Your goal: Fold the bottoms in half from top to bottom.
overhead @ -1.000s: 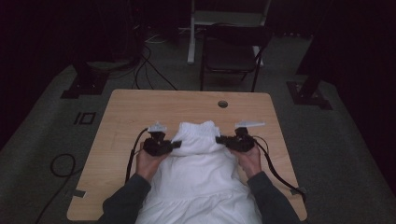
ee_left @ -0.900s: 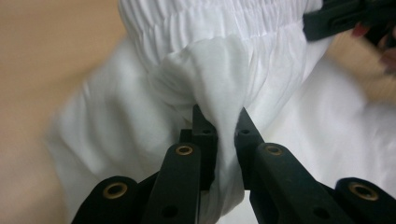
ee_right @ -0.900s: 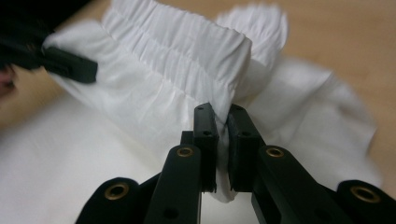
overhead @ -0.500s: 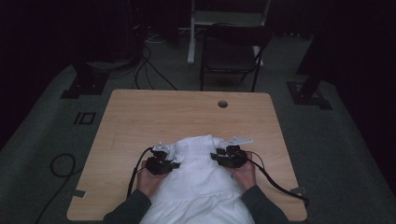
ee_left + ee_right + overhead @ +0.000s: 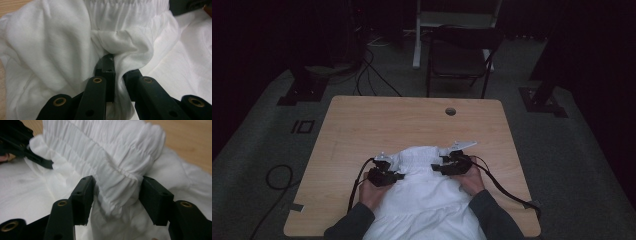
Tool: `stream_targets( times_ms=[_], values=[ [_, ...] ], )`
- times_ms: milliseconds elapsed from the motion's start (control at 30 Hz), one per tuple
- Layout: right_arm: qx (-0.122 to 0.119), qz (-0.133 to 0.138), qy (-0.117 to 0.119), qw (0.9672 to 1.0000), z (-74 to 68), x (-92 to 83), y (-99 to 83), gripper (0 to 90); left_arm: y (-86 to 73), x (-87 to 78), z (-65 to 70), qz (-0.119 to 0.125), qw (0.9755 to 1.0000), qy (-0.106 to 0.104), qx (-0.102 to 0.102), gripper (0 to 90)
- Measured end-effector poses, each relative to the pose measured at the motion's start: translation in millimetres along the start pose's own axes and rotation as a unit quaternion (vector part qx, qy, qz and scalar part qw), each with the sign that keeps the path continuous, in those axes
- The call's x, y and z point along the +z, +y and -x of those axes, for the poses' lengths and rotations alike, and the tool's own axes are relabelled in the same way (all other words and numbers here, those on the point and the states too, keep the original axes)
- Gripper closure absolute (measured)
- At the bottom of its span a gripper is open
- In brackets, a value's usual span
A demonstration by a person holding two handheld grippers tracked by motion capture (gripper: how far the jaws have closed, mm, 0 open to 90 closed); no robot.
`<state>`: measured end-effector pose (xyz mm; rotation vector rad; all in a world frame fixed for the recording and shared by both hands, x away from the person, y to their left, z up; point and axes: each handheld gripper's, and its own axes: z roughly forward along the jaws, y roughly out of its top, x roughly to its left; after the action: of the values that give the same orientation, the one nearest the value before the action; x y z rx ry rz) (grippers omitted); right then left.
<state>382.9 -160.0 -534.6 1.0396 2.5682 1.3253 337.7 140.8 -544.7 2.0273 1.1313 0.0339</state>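
White garment [image 5: 424, 192] lies on the table [image 5: 377, 120], near edge, well short of the table hole [image 5: 450, 111]. Left gripper [image 5: 113, 67] pinches a garment fold tight. Right gripper [image 5: 113, 195] jaws have just been opening (waistband [image 5: 110, 167] loose between them, pads apart).

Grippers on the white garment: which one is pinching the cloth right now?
The left gripper: its jaws are shut on a fold of the garment. The right gripper's jaws have just been opening, with the gathered band between them.
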Motion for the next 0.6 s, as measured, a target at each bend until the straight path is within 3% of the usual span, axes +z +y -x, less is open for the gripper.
stream_targets(
  times_ms=[100, 267, 400, 433, 533, 600],
  values=[
    [0.006, -0.014, -0.013, 0.9998, 0.6, 1.0, -1.4, 41.0, 0.3, 0.6, 0.4, 0.000, 1.0000, 0.000, 0.000, 82.8],
    [0.001, 0.034, -0.018, 0.9993, 5.1, 0.9, 4.0, 34.4, 1.3, 1.6, -0.4, -0.001, 1.0000, 0.001, -0.001, 82.8],
    [0.008, 0.012, -0.001, 0.9999, 11.2, 8.1, 5.9, 35.1, 1.9, 2.2, -1.0, 0.000, 1.0000, 0.003, -0.003, 82.8],
    [0.012, 0.000, 0.024, 0.9997, 12.0, 8.5, 3.5, 43.9, 1.8, 2.2, -1.5, 0.001, 1.0000, 0.003, -0.003, 82.8],
    [-0.003, -0.005, 0.039, 0.9992, 5.6, 2.1, 0.5, 52.9, 1.1, 2.6, -1.6, 0.003, 1.0000, 0.003, -0.007, 82.8],
    [-0.012, -0.029, 0.032, 0.9990, 1.8, 1.9, -0.9, 60.6, 1.3, 3.4, -1.2, 0.005, 0.9999, 0.004, -0.010, 82.7]
  ],
)
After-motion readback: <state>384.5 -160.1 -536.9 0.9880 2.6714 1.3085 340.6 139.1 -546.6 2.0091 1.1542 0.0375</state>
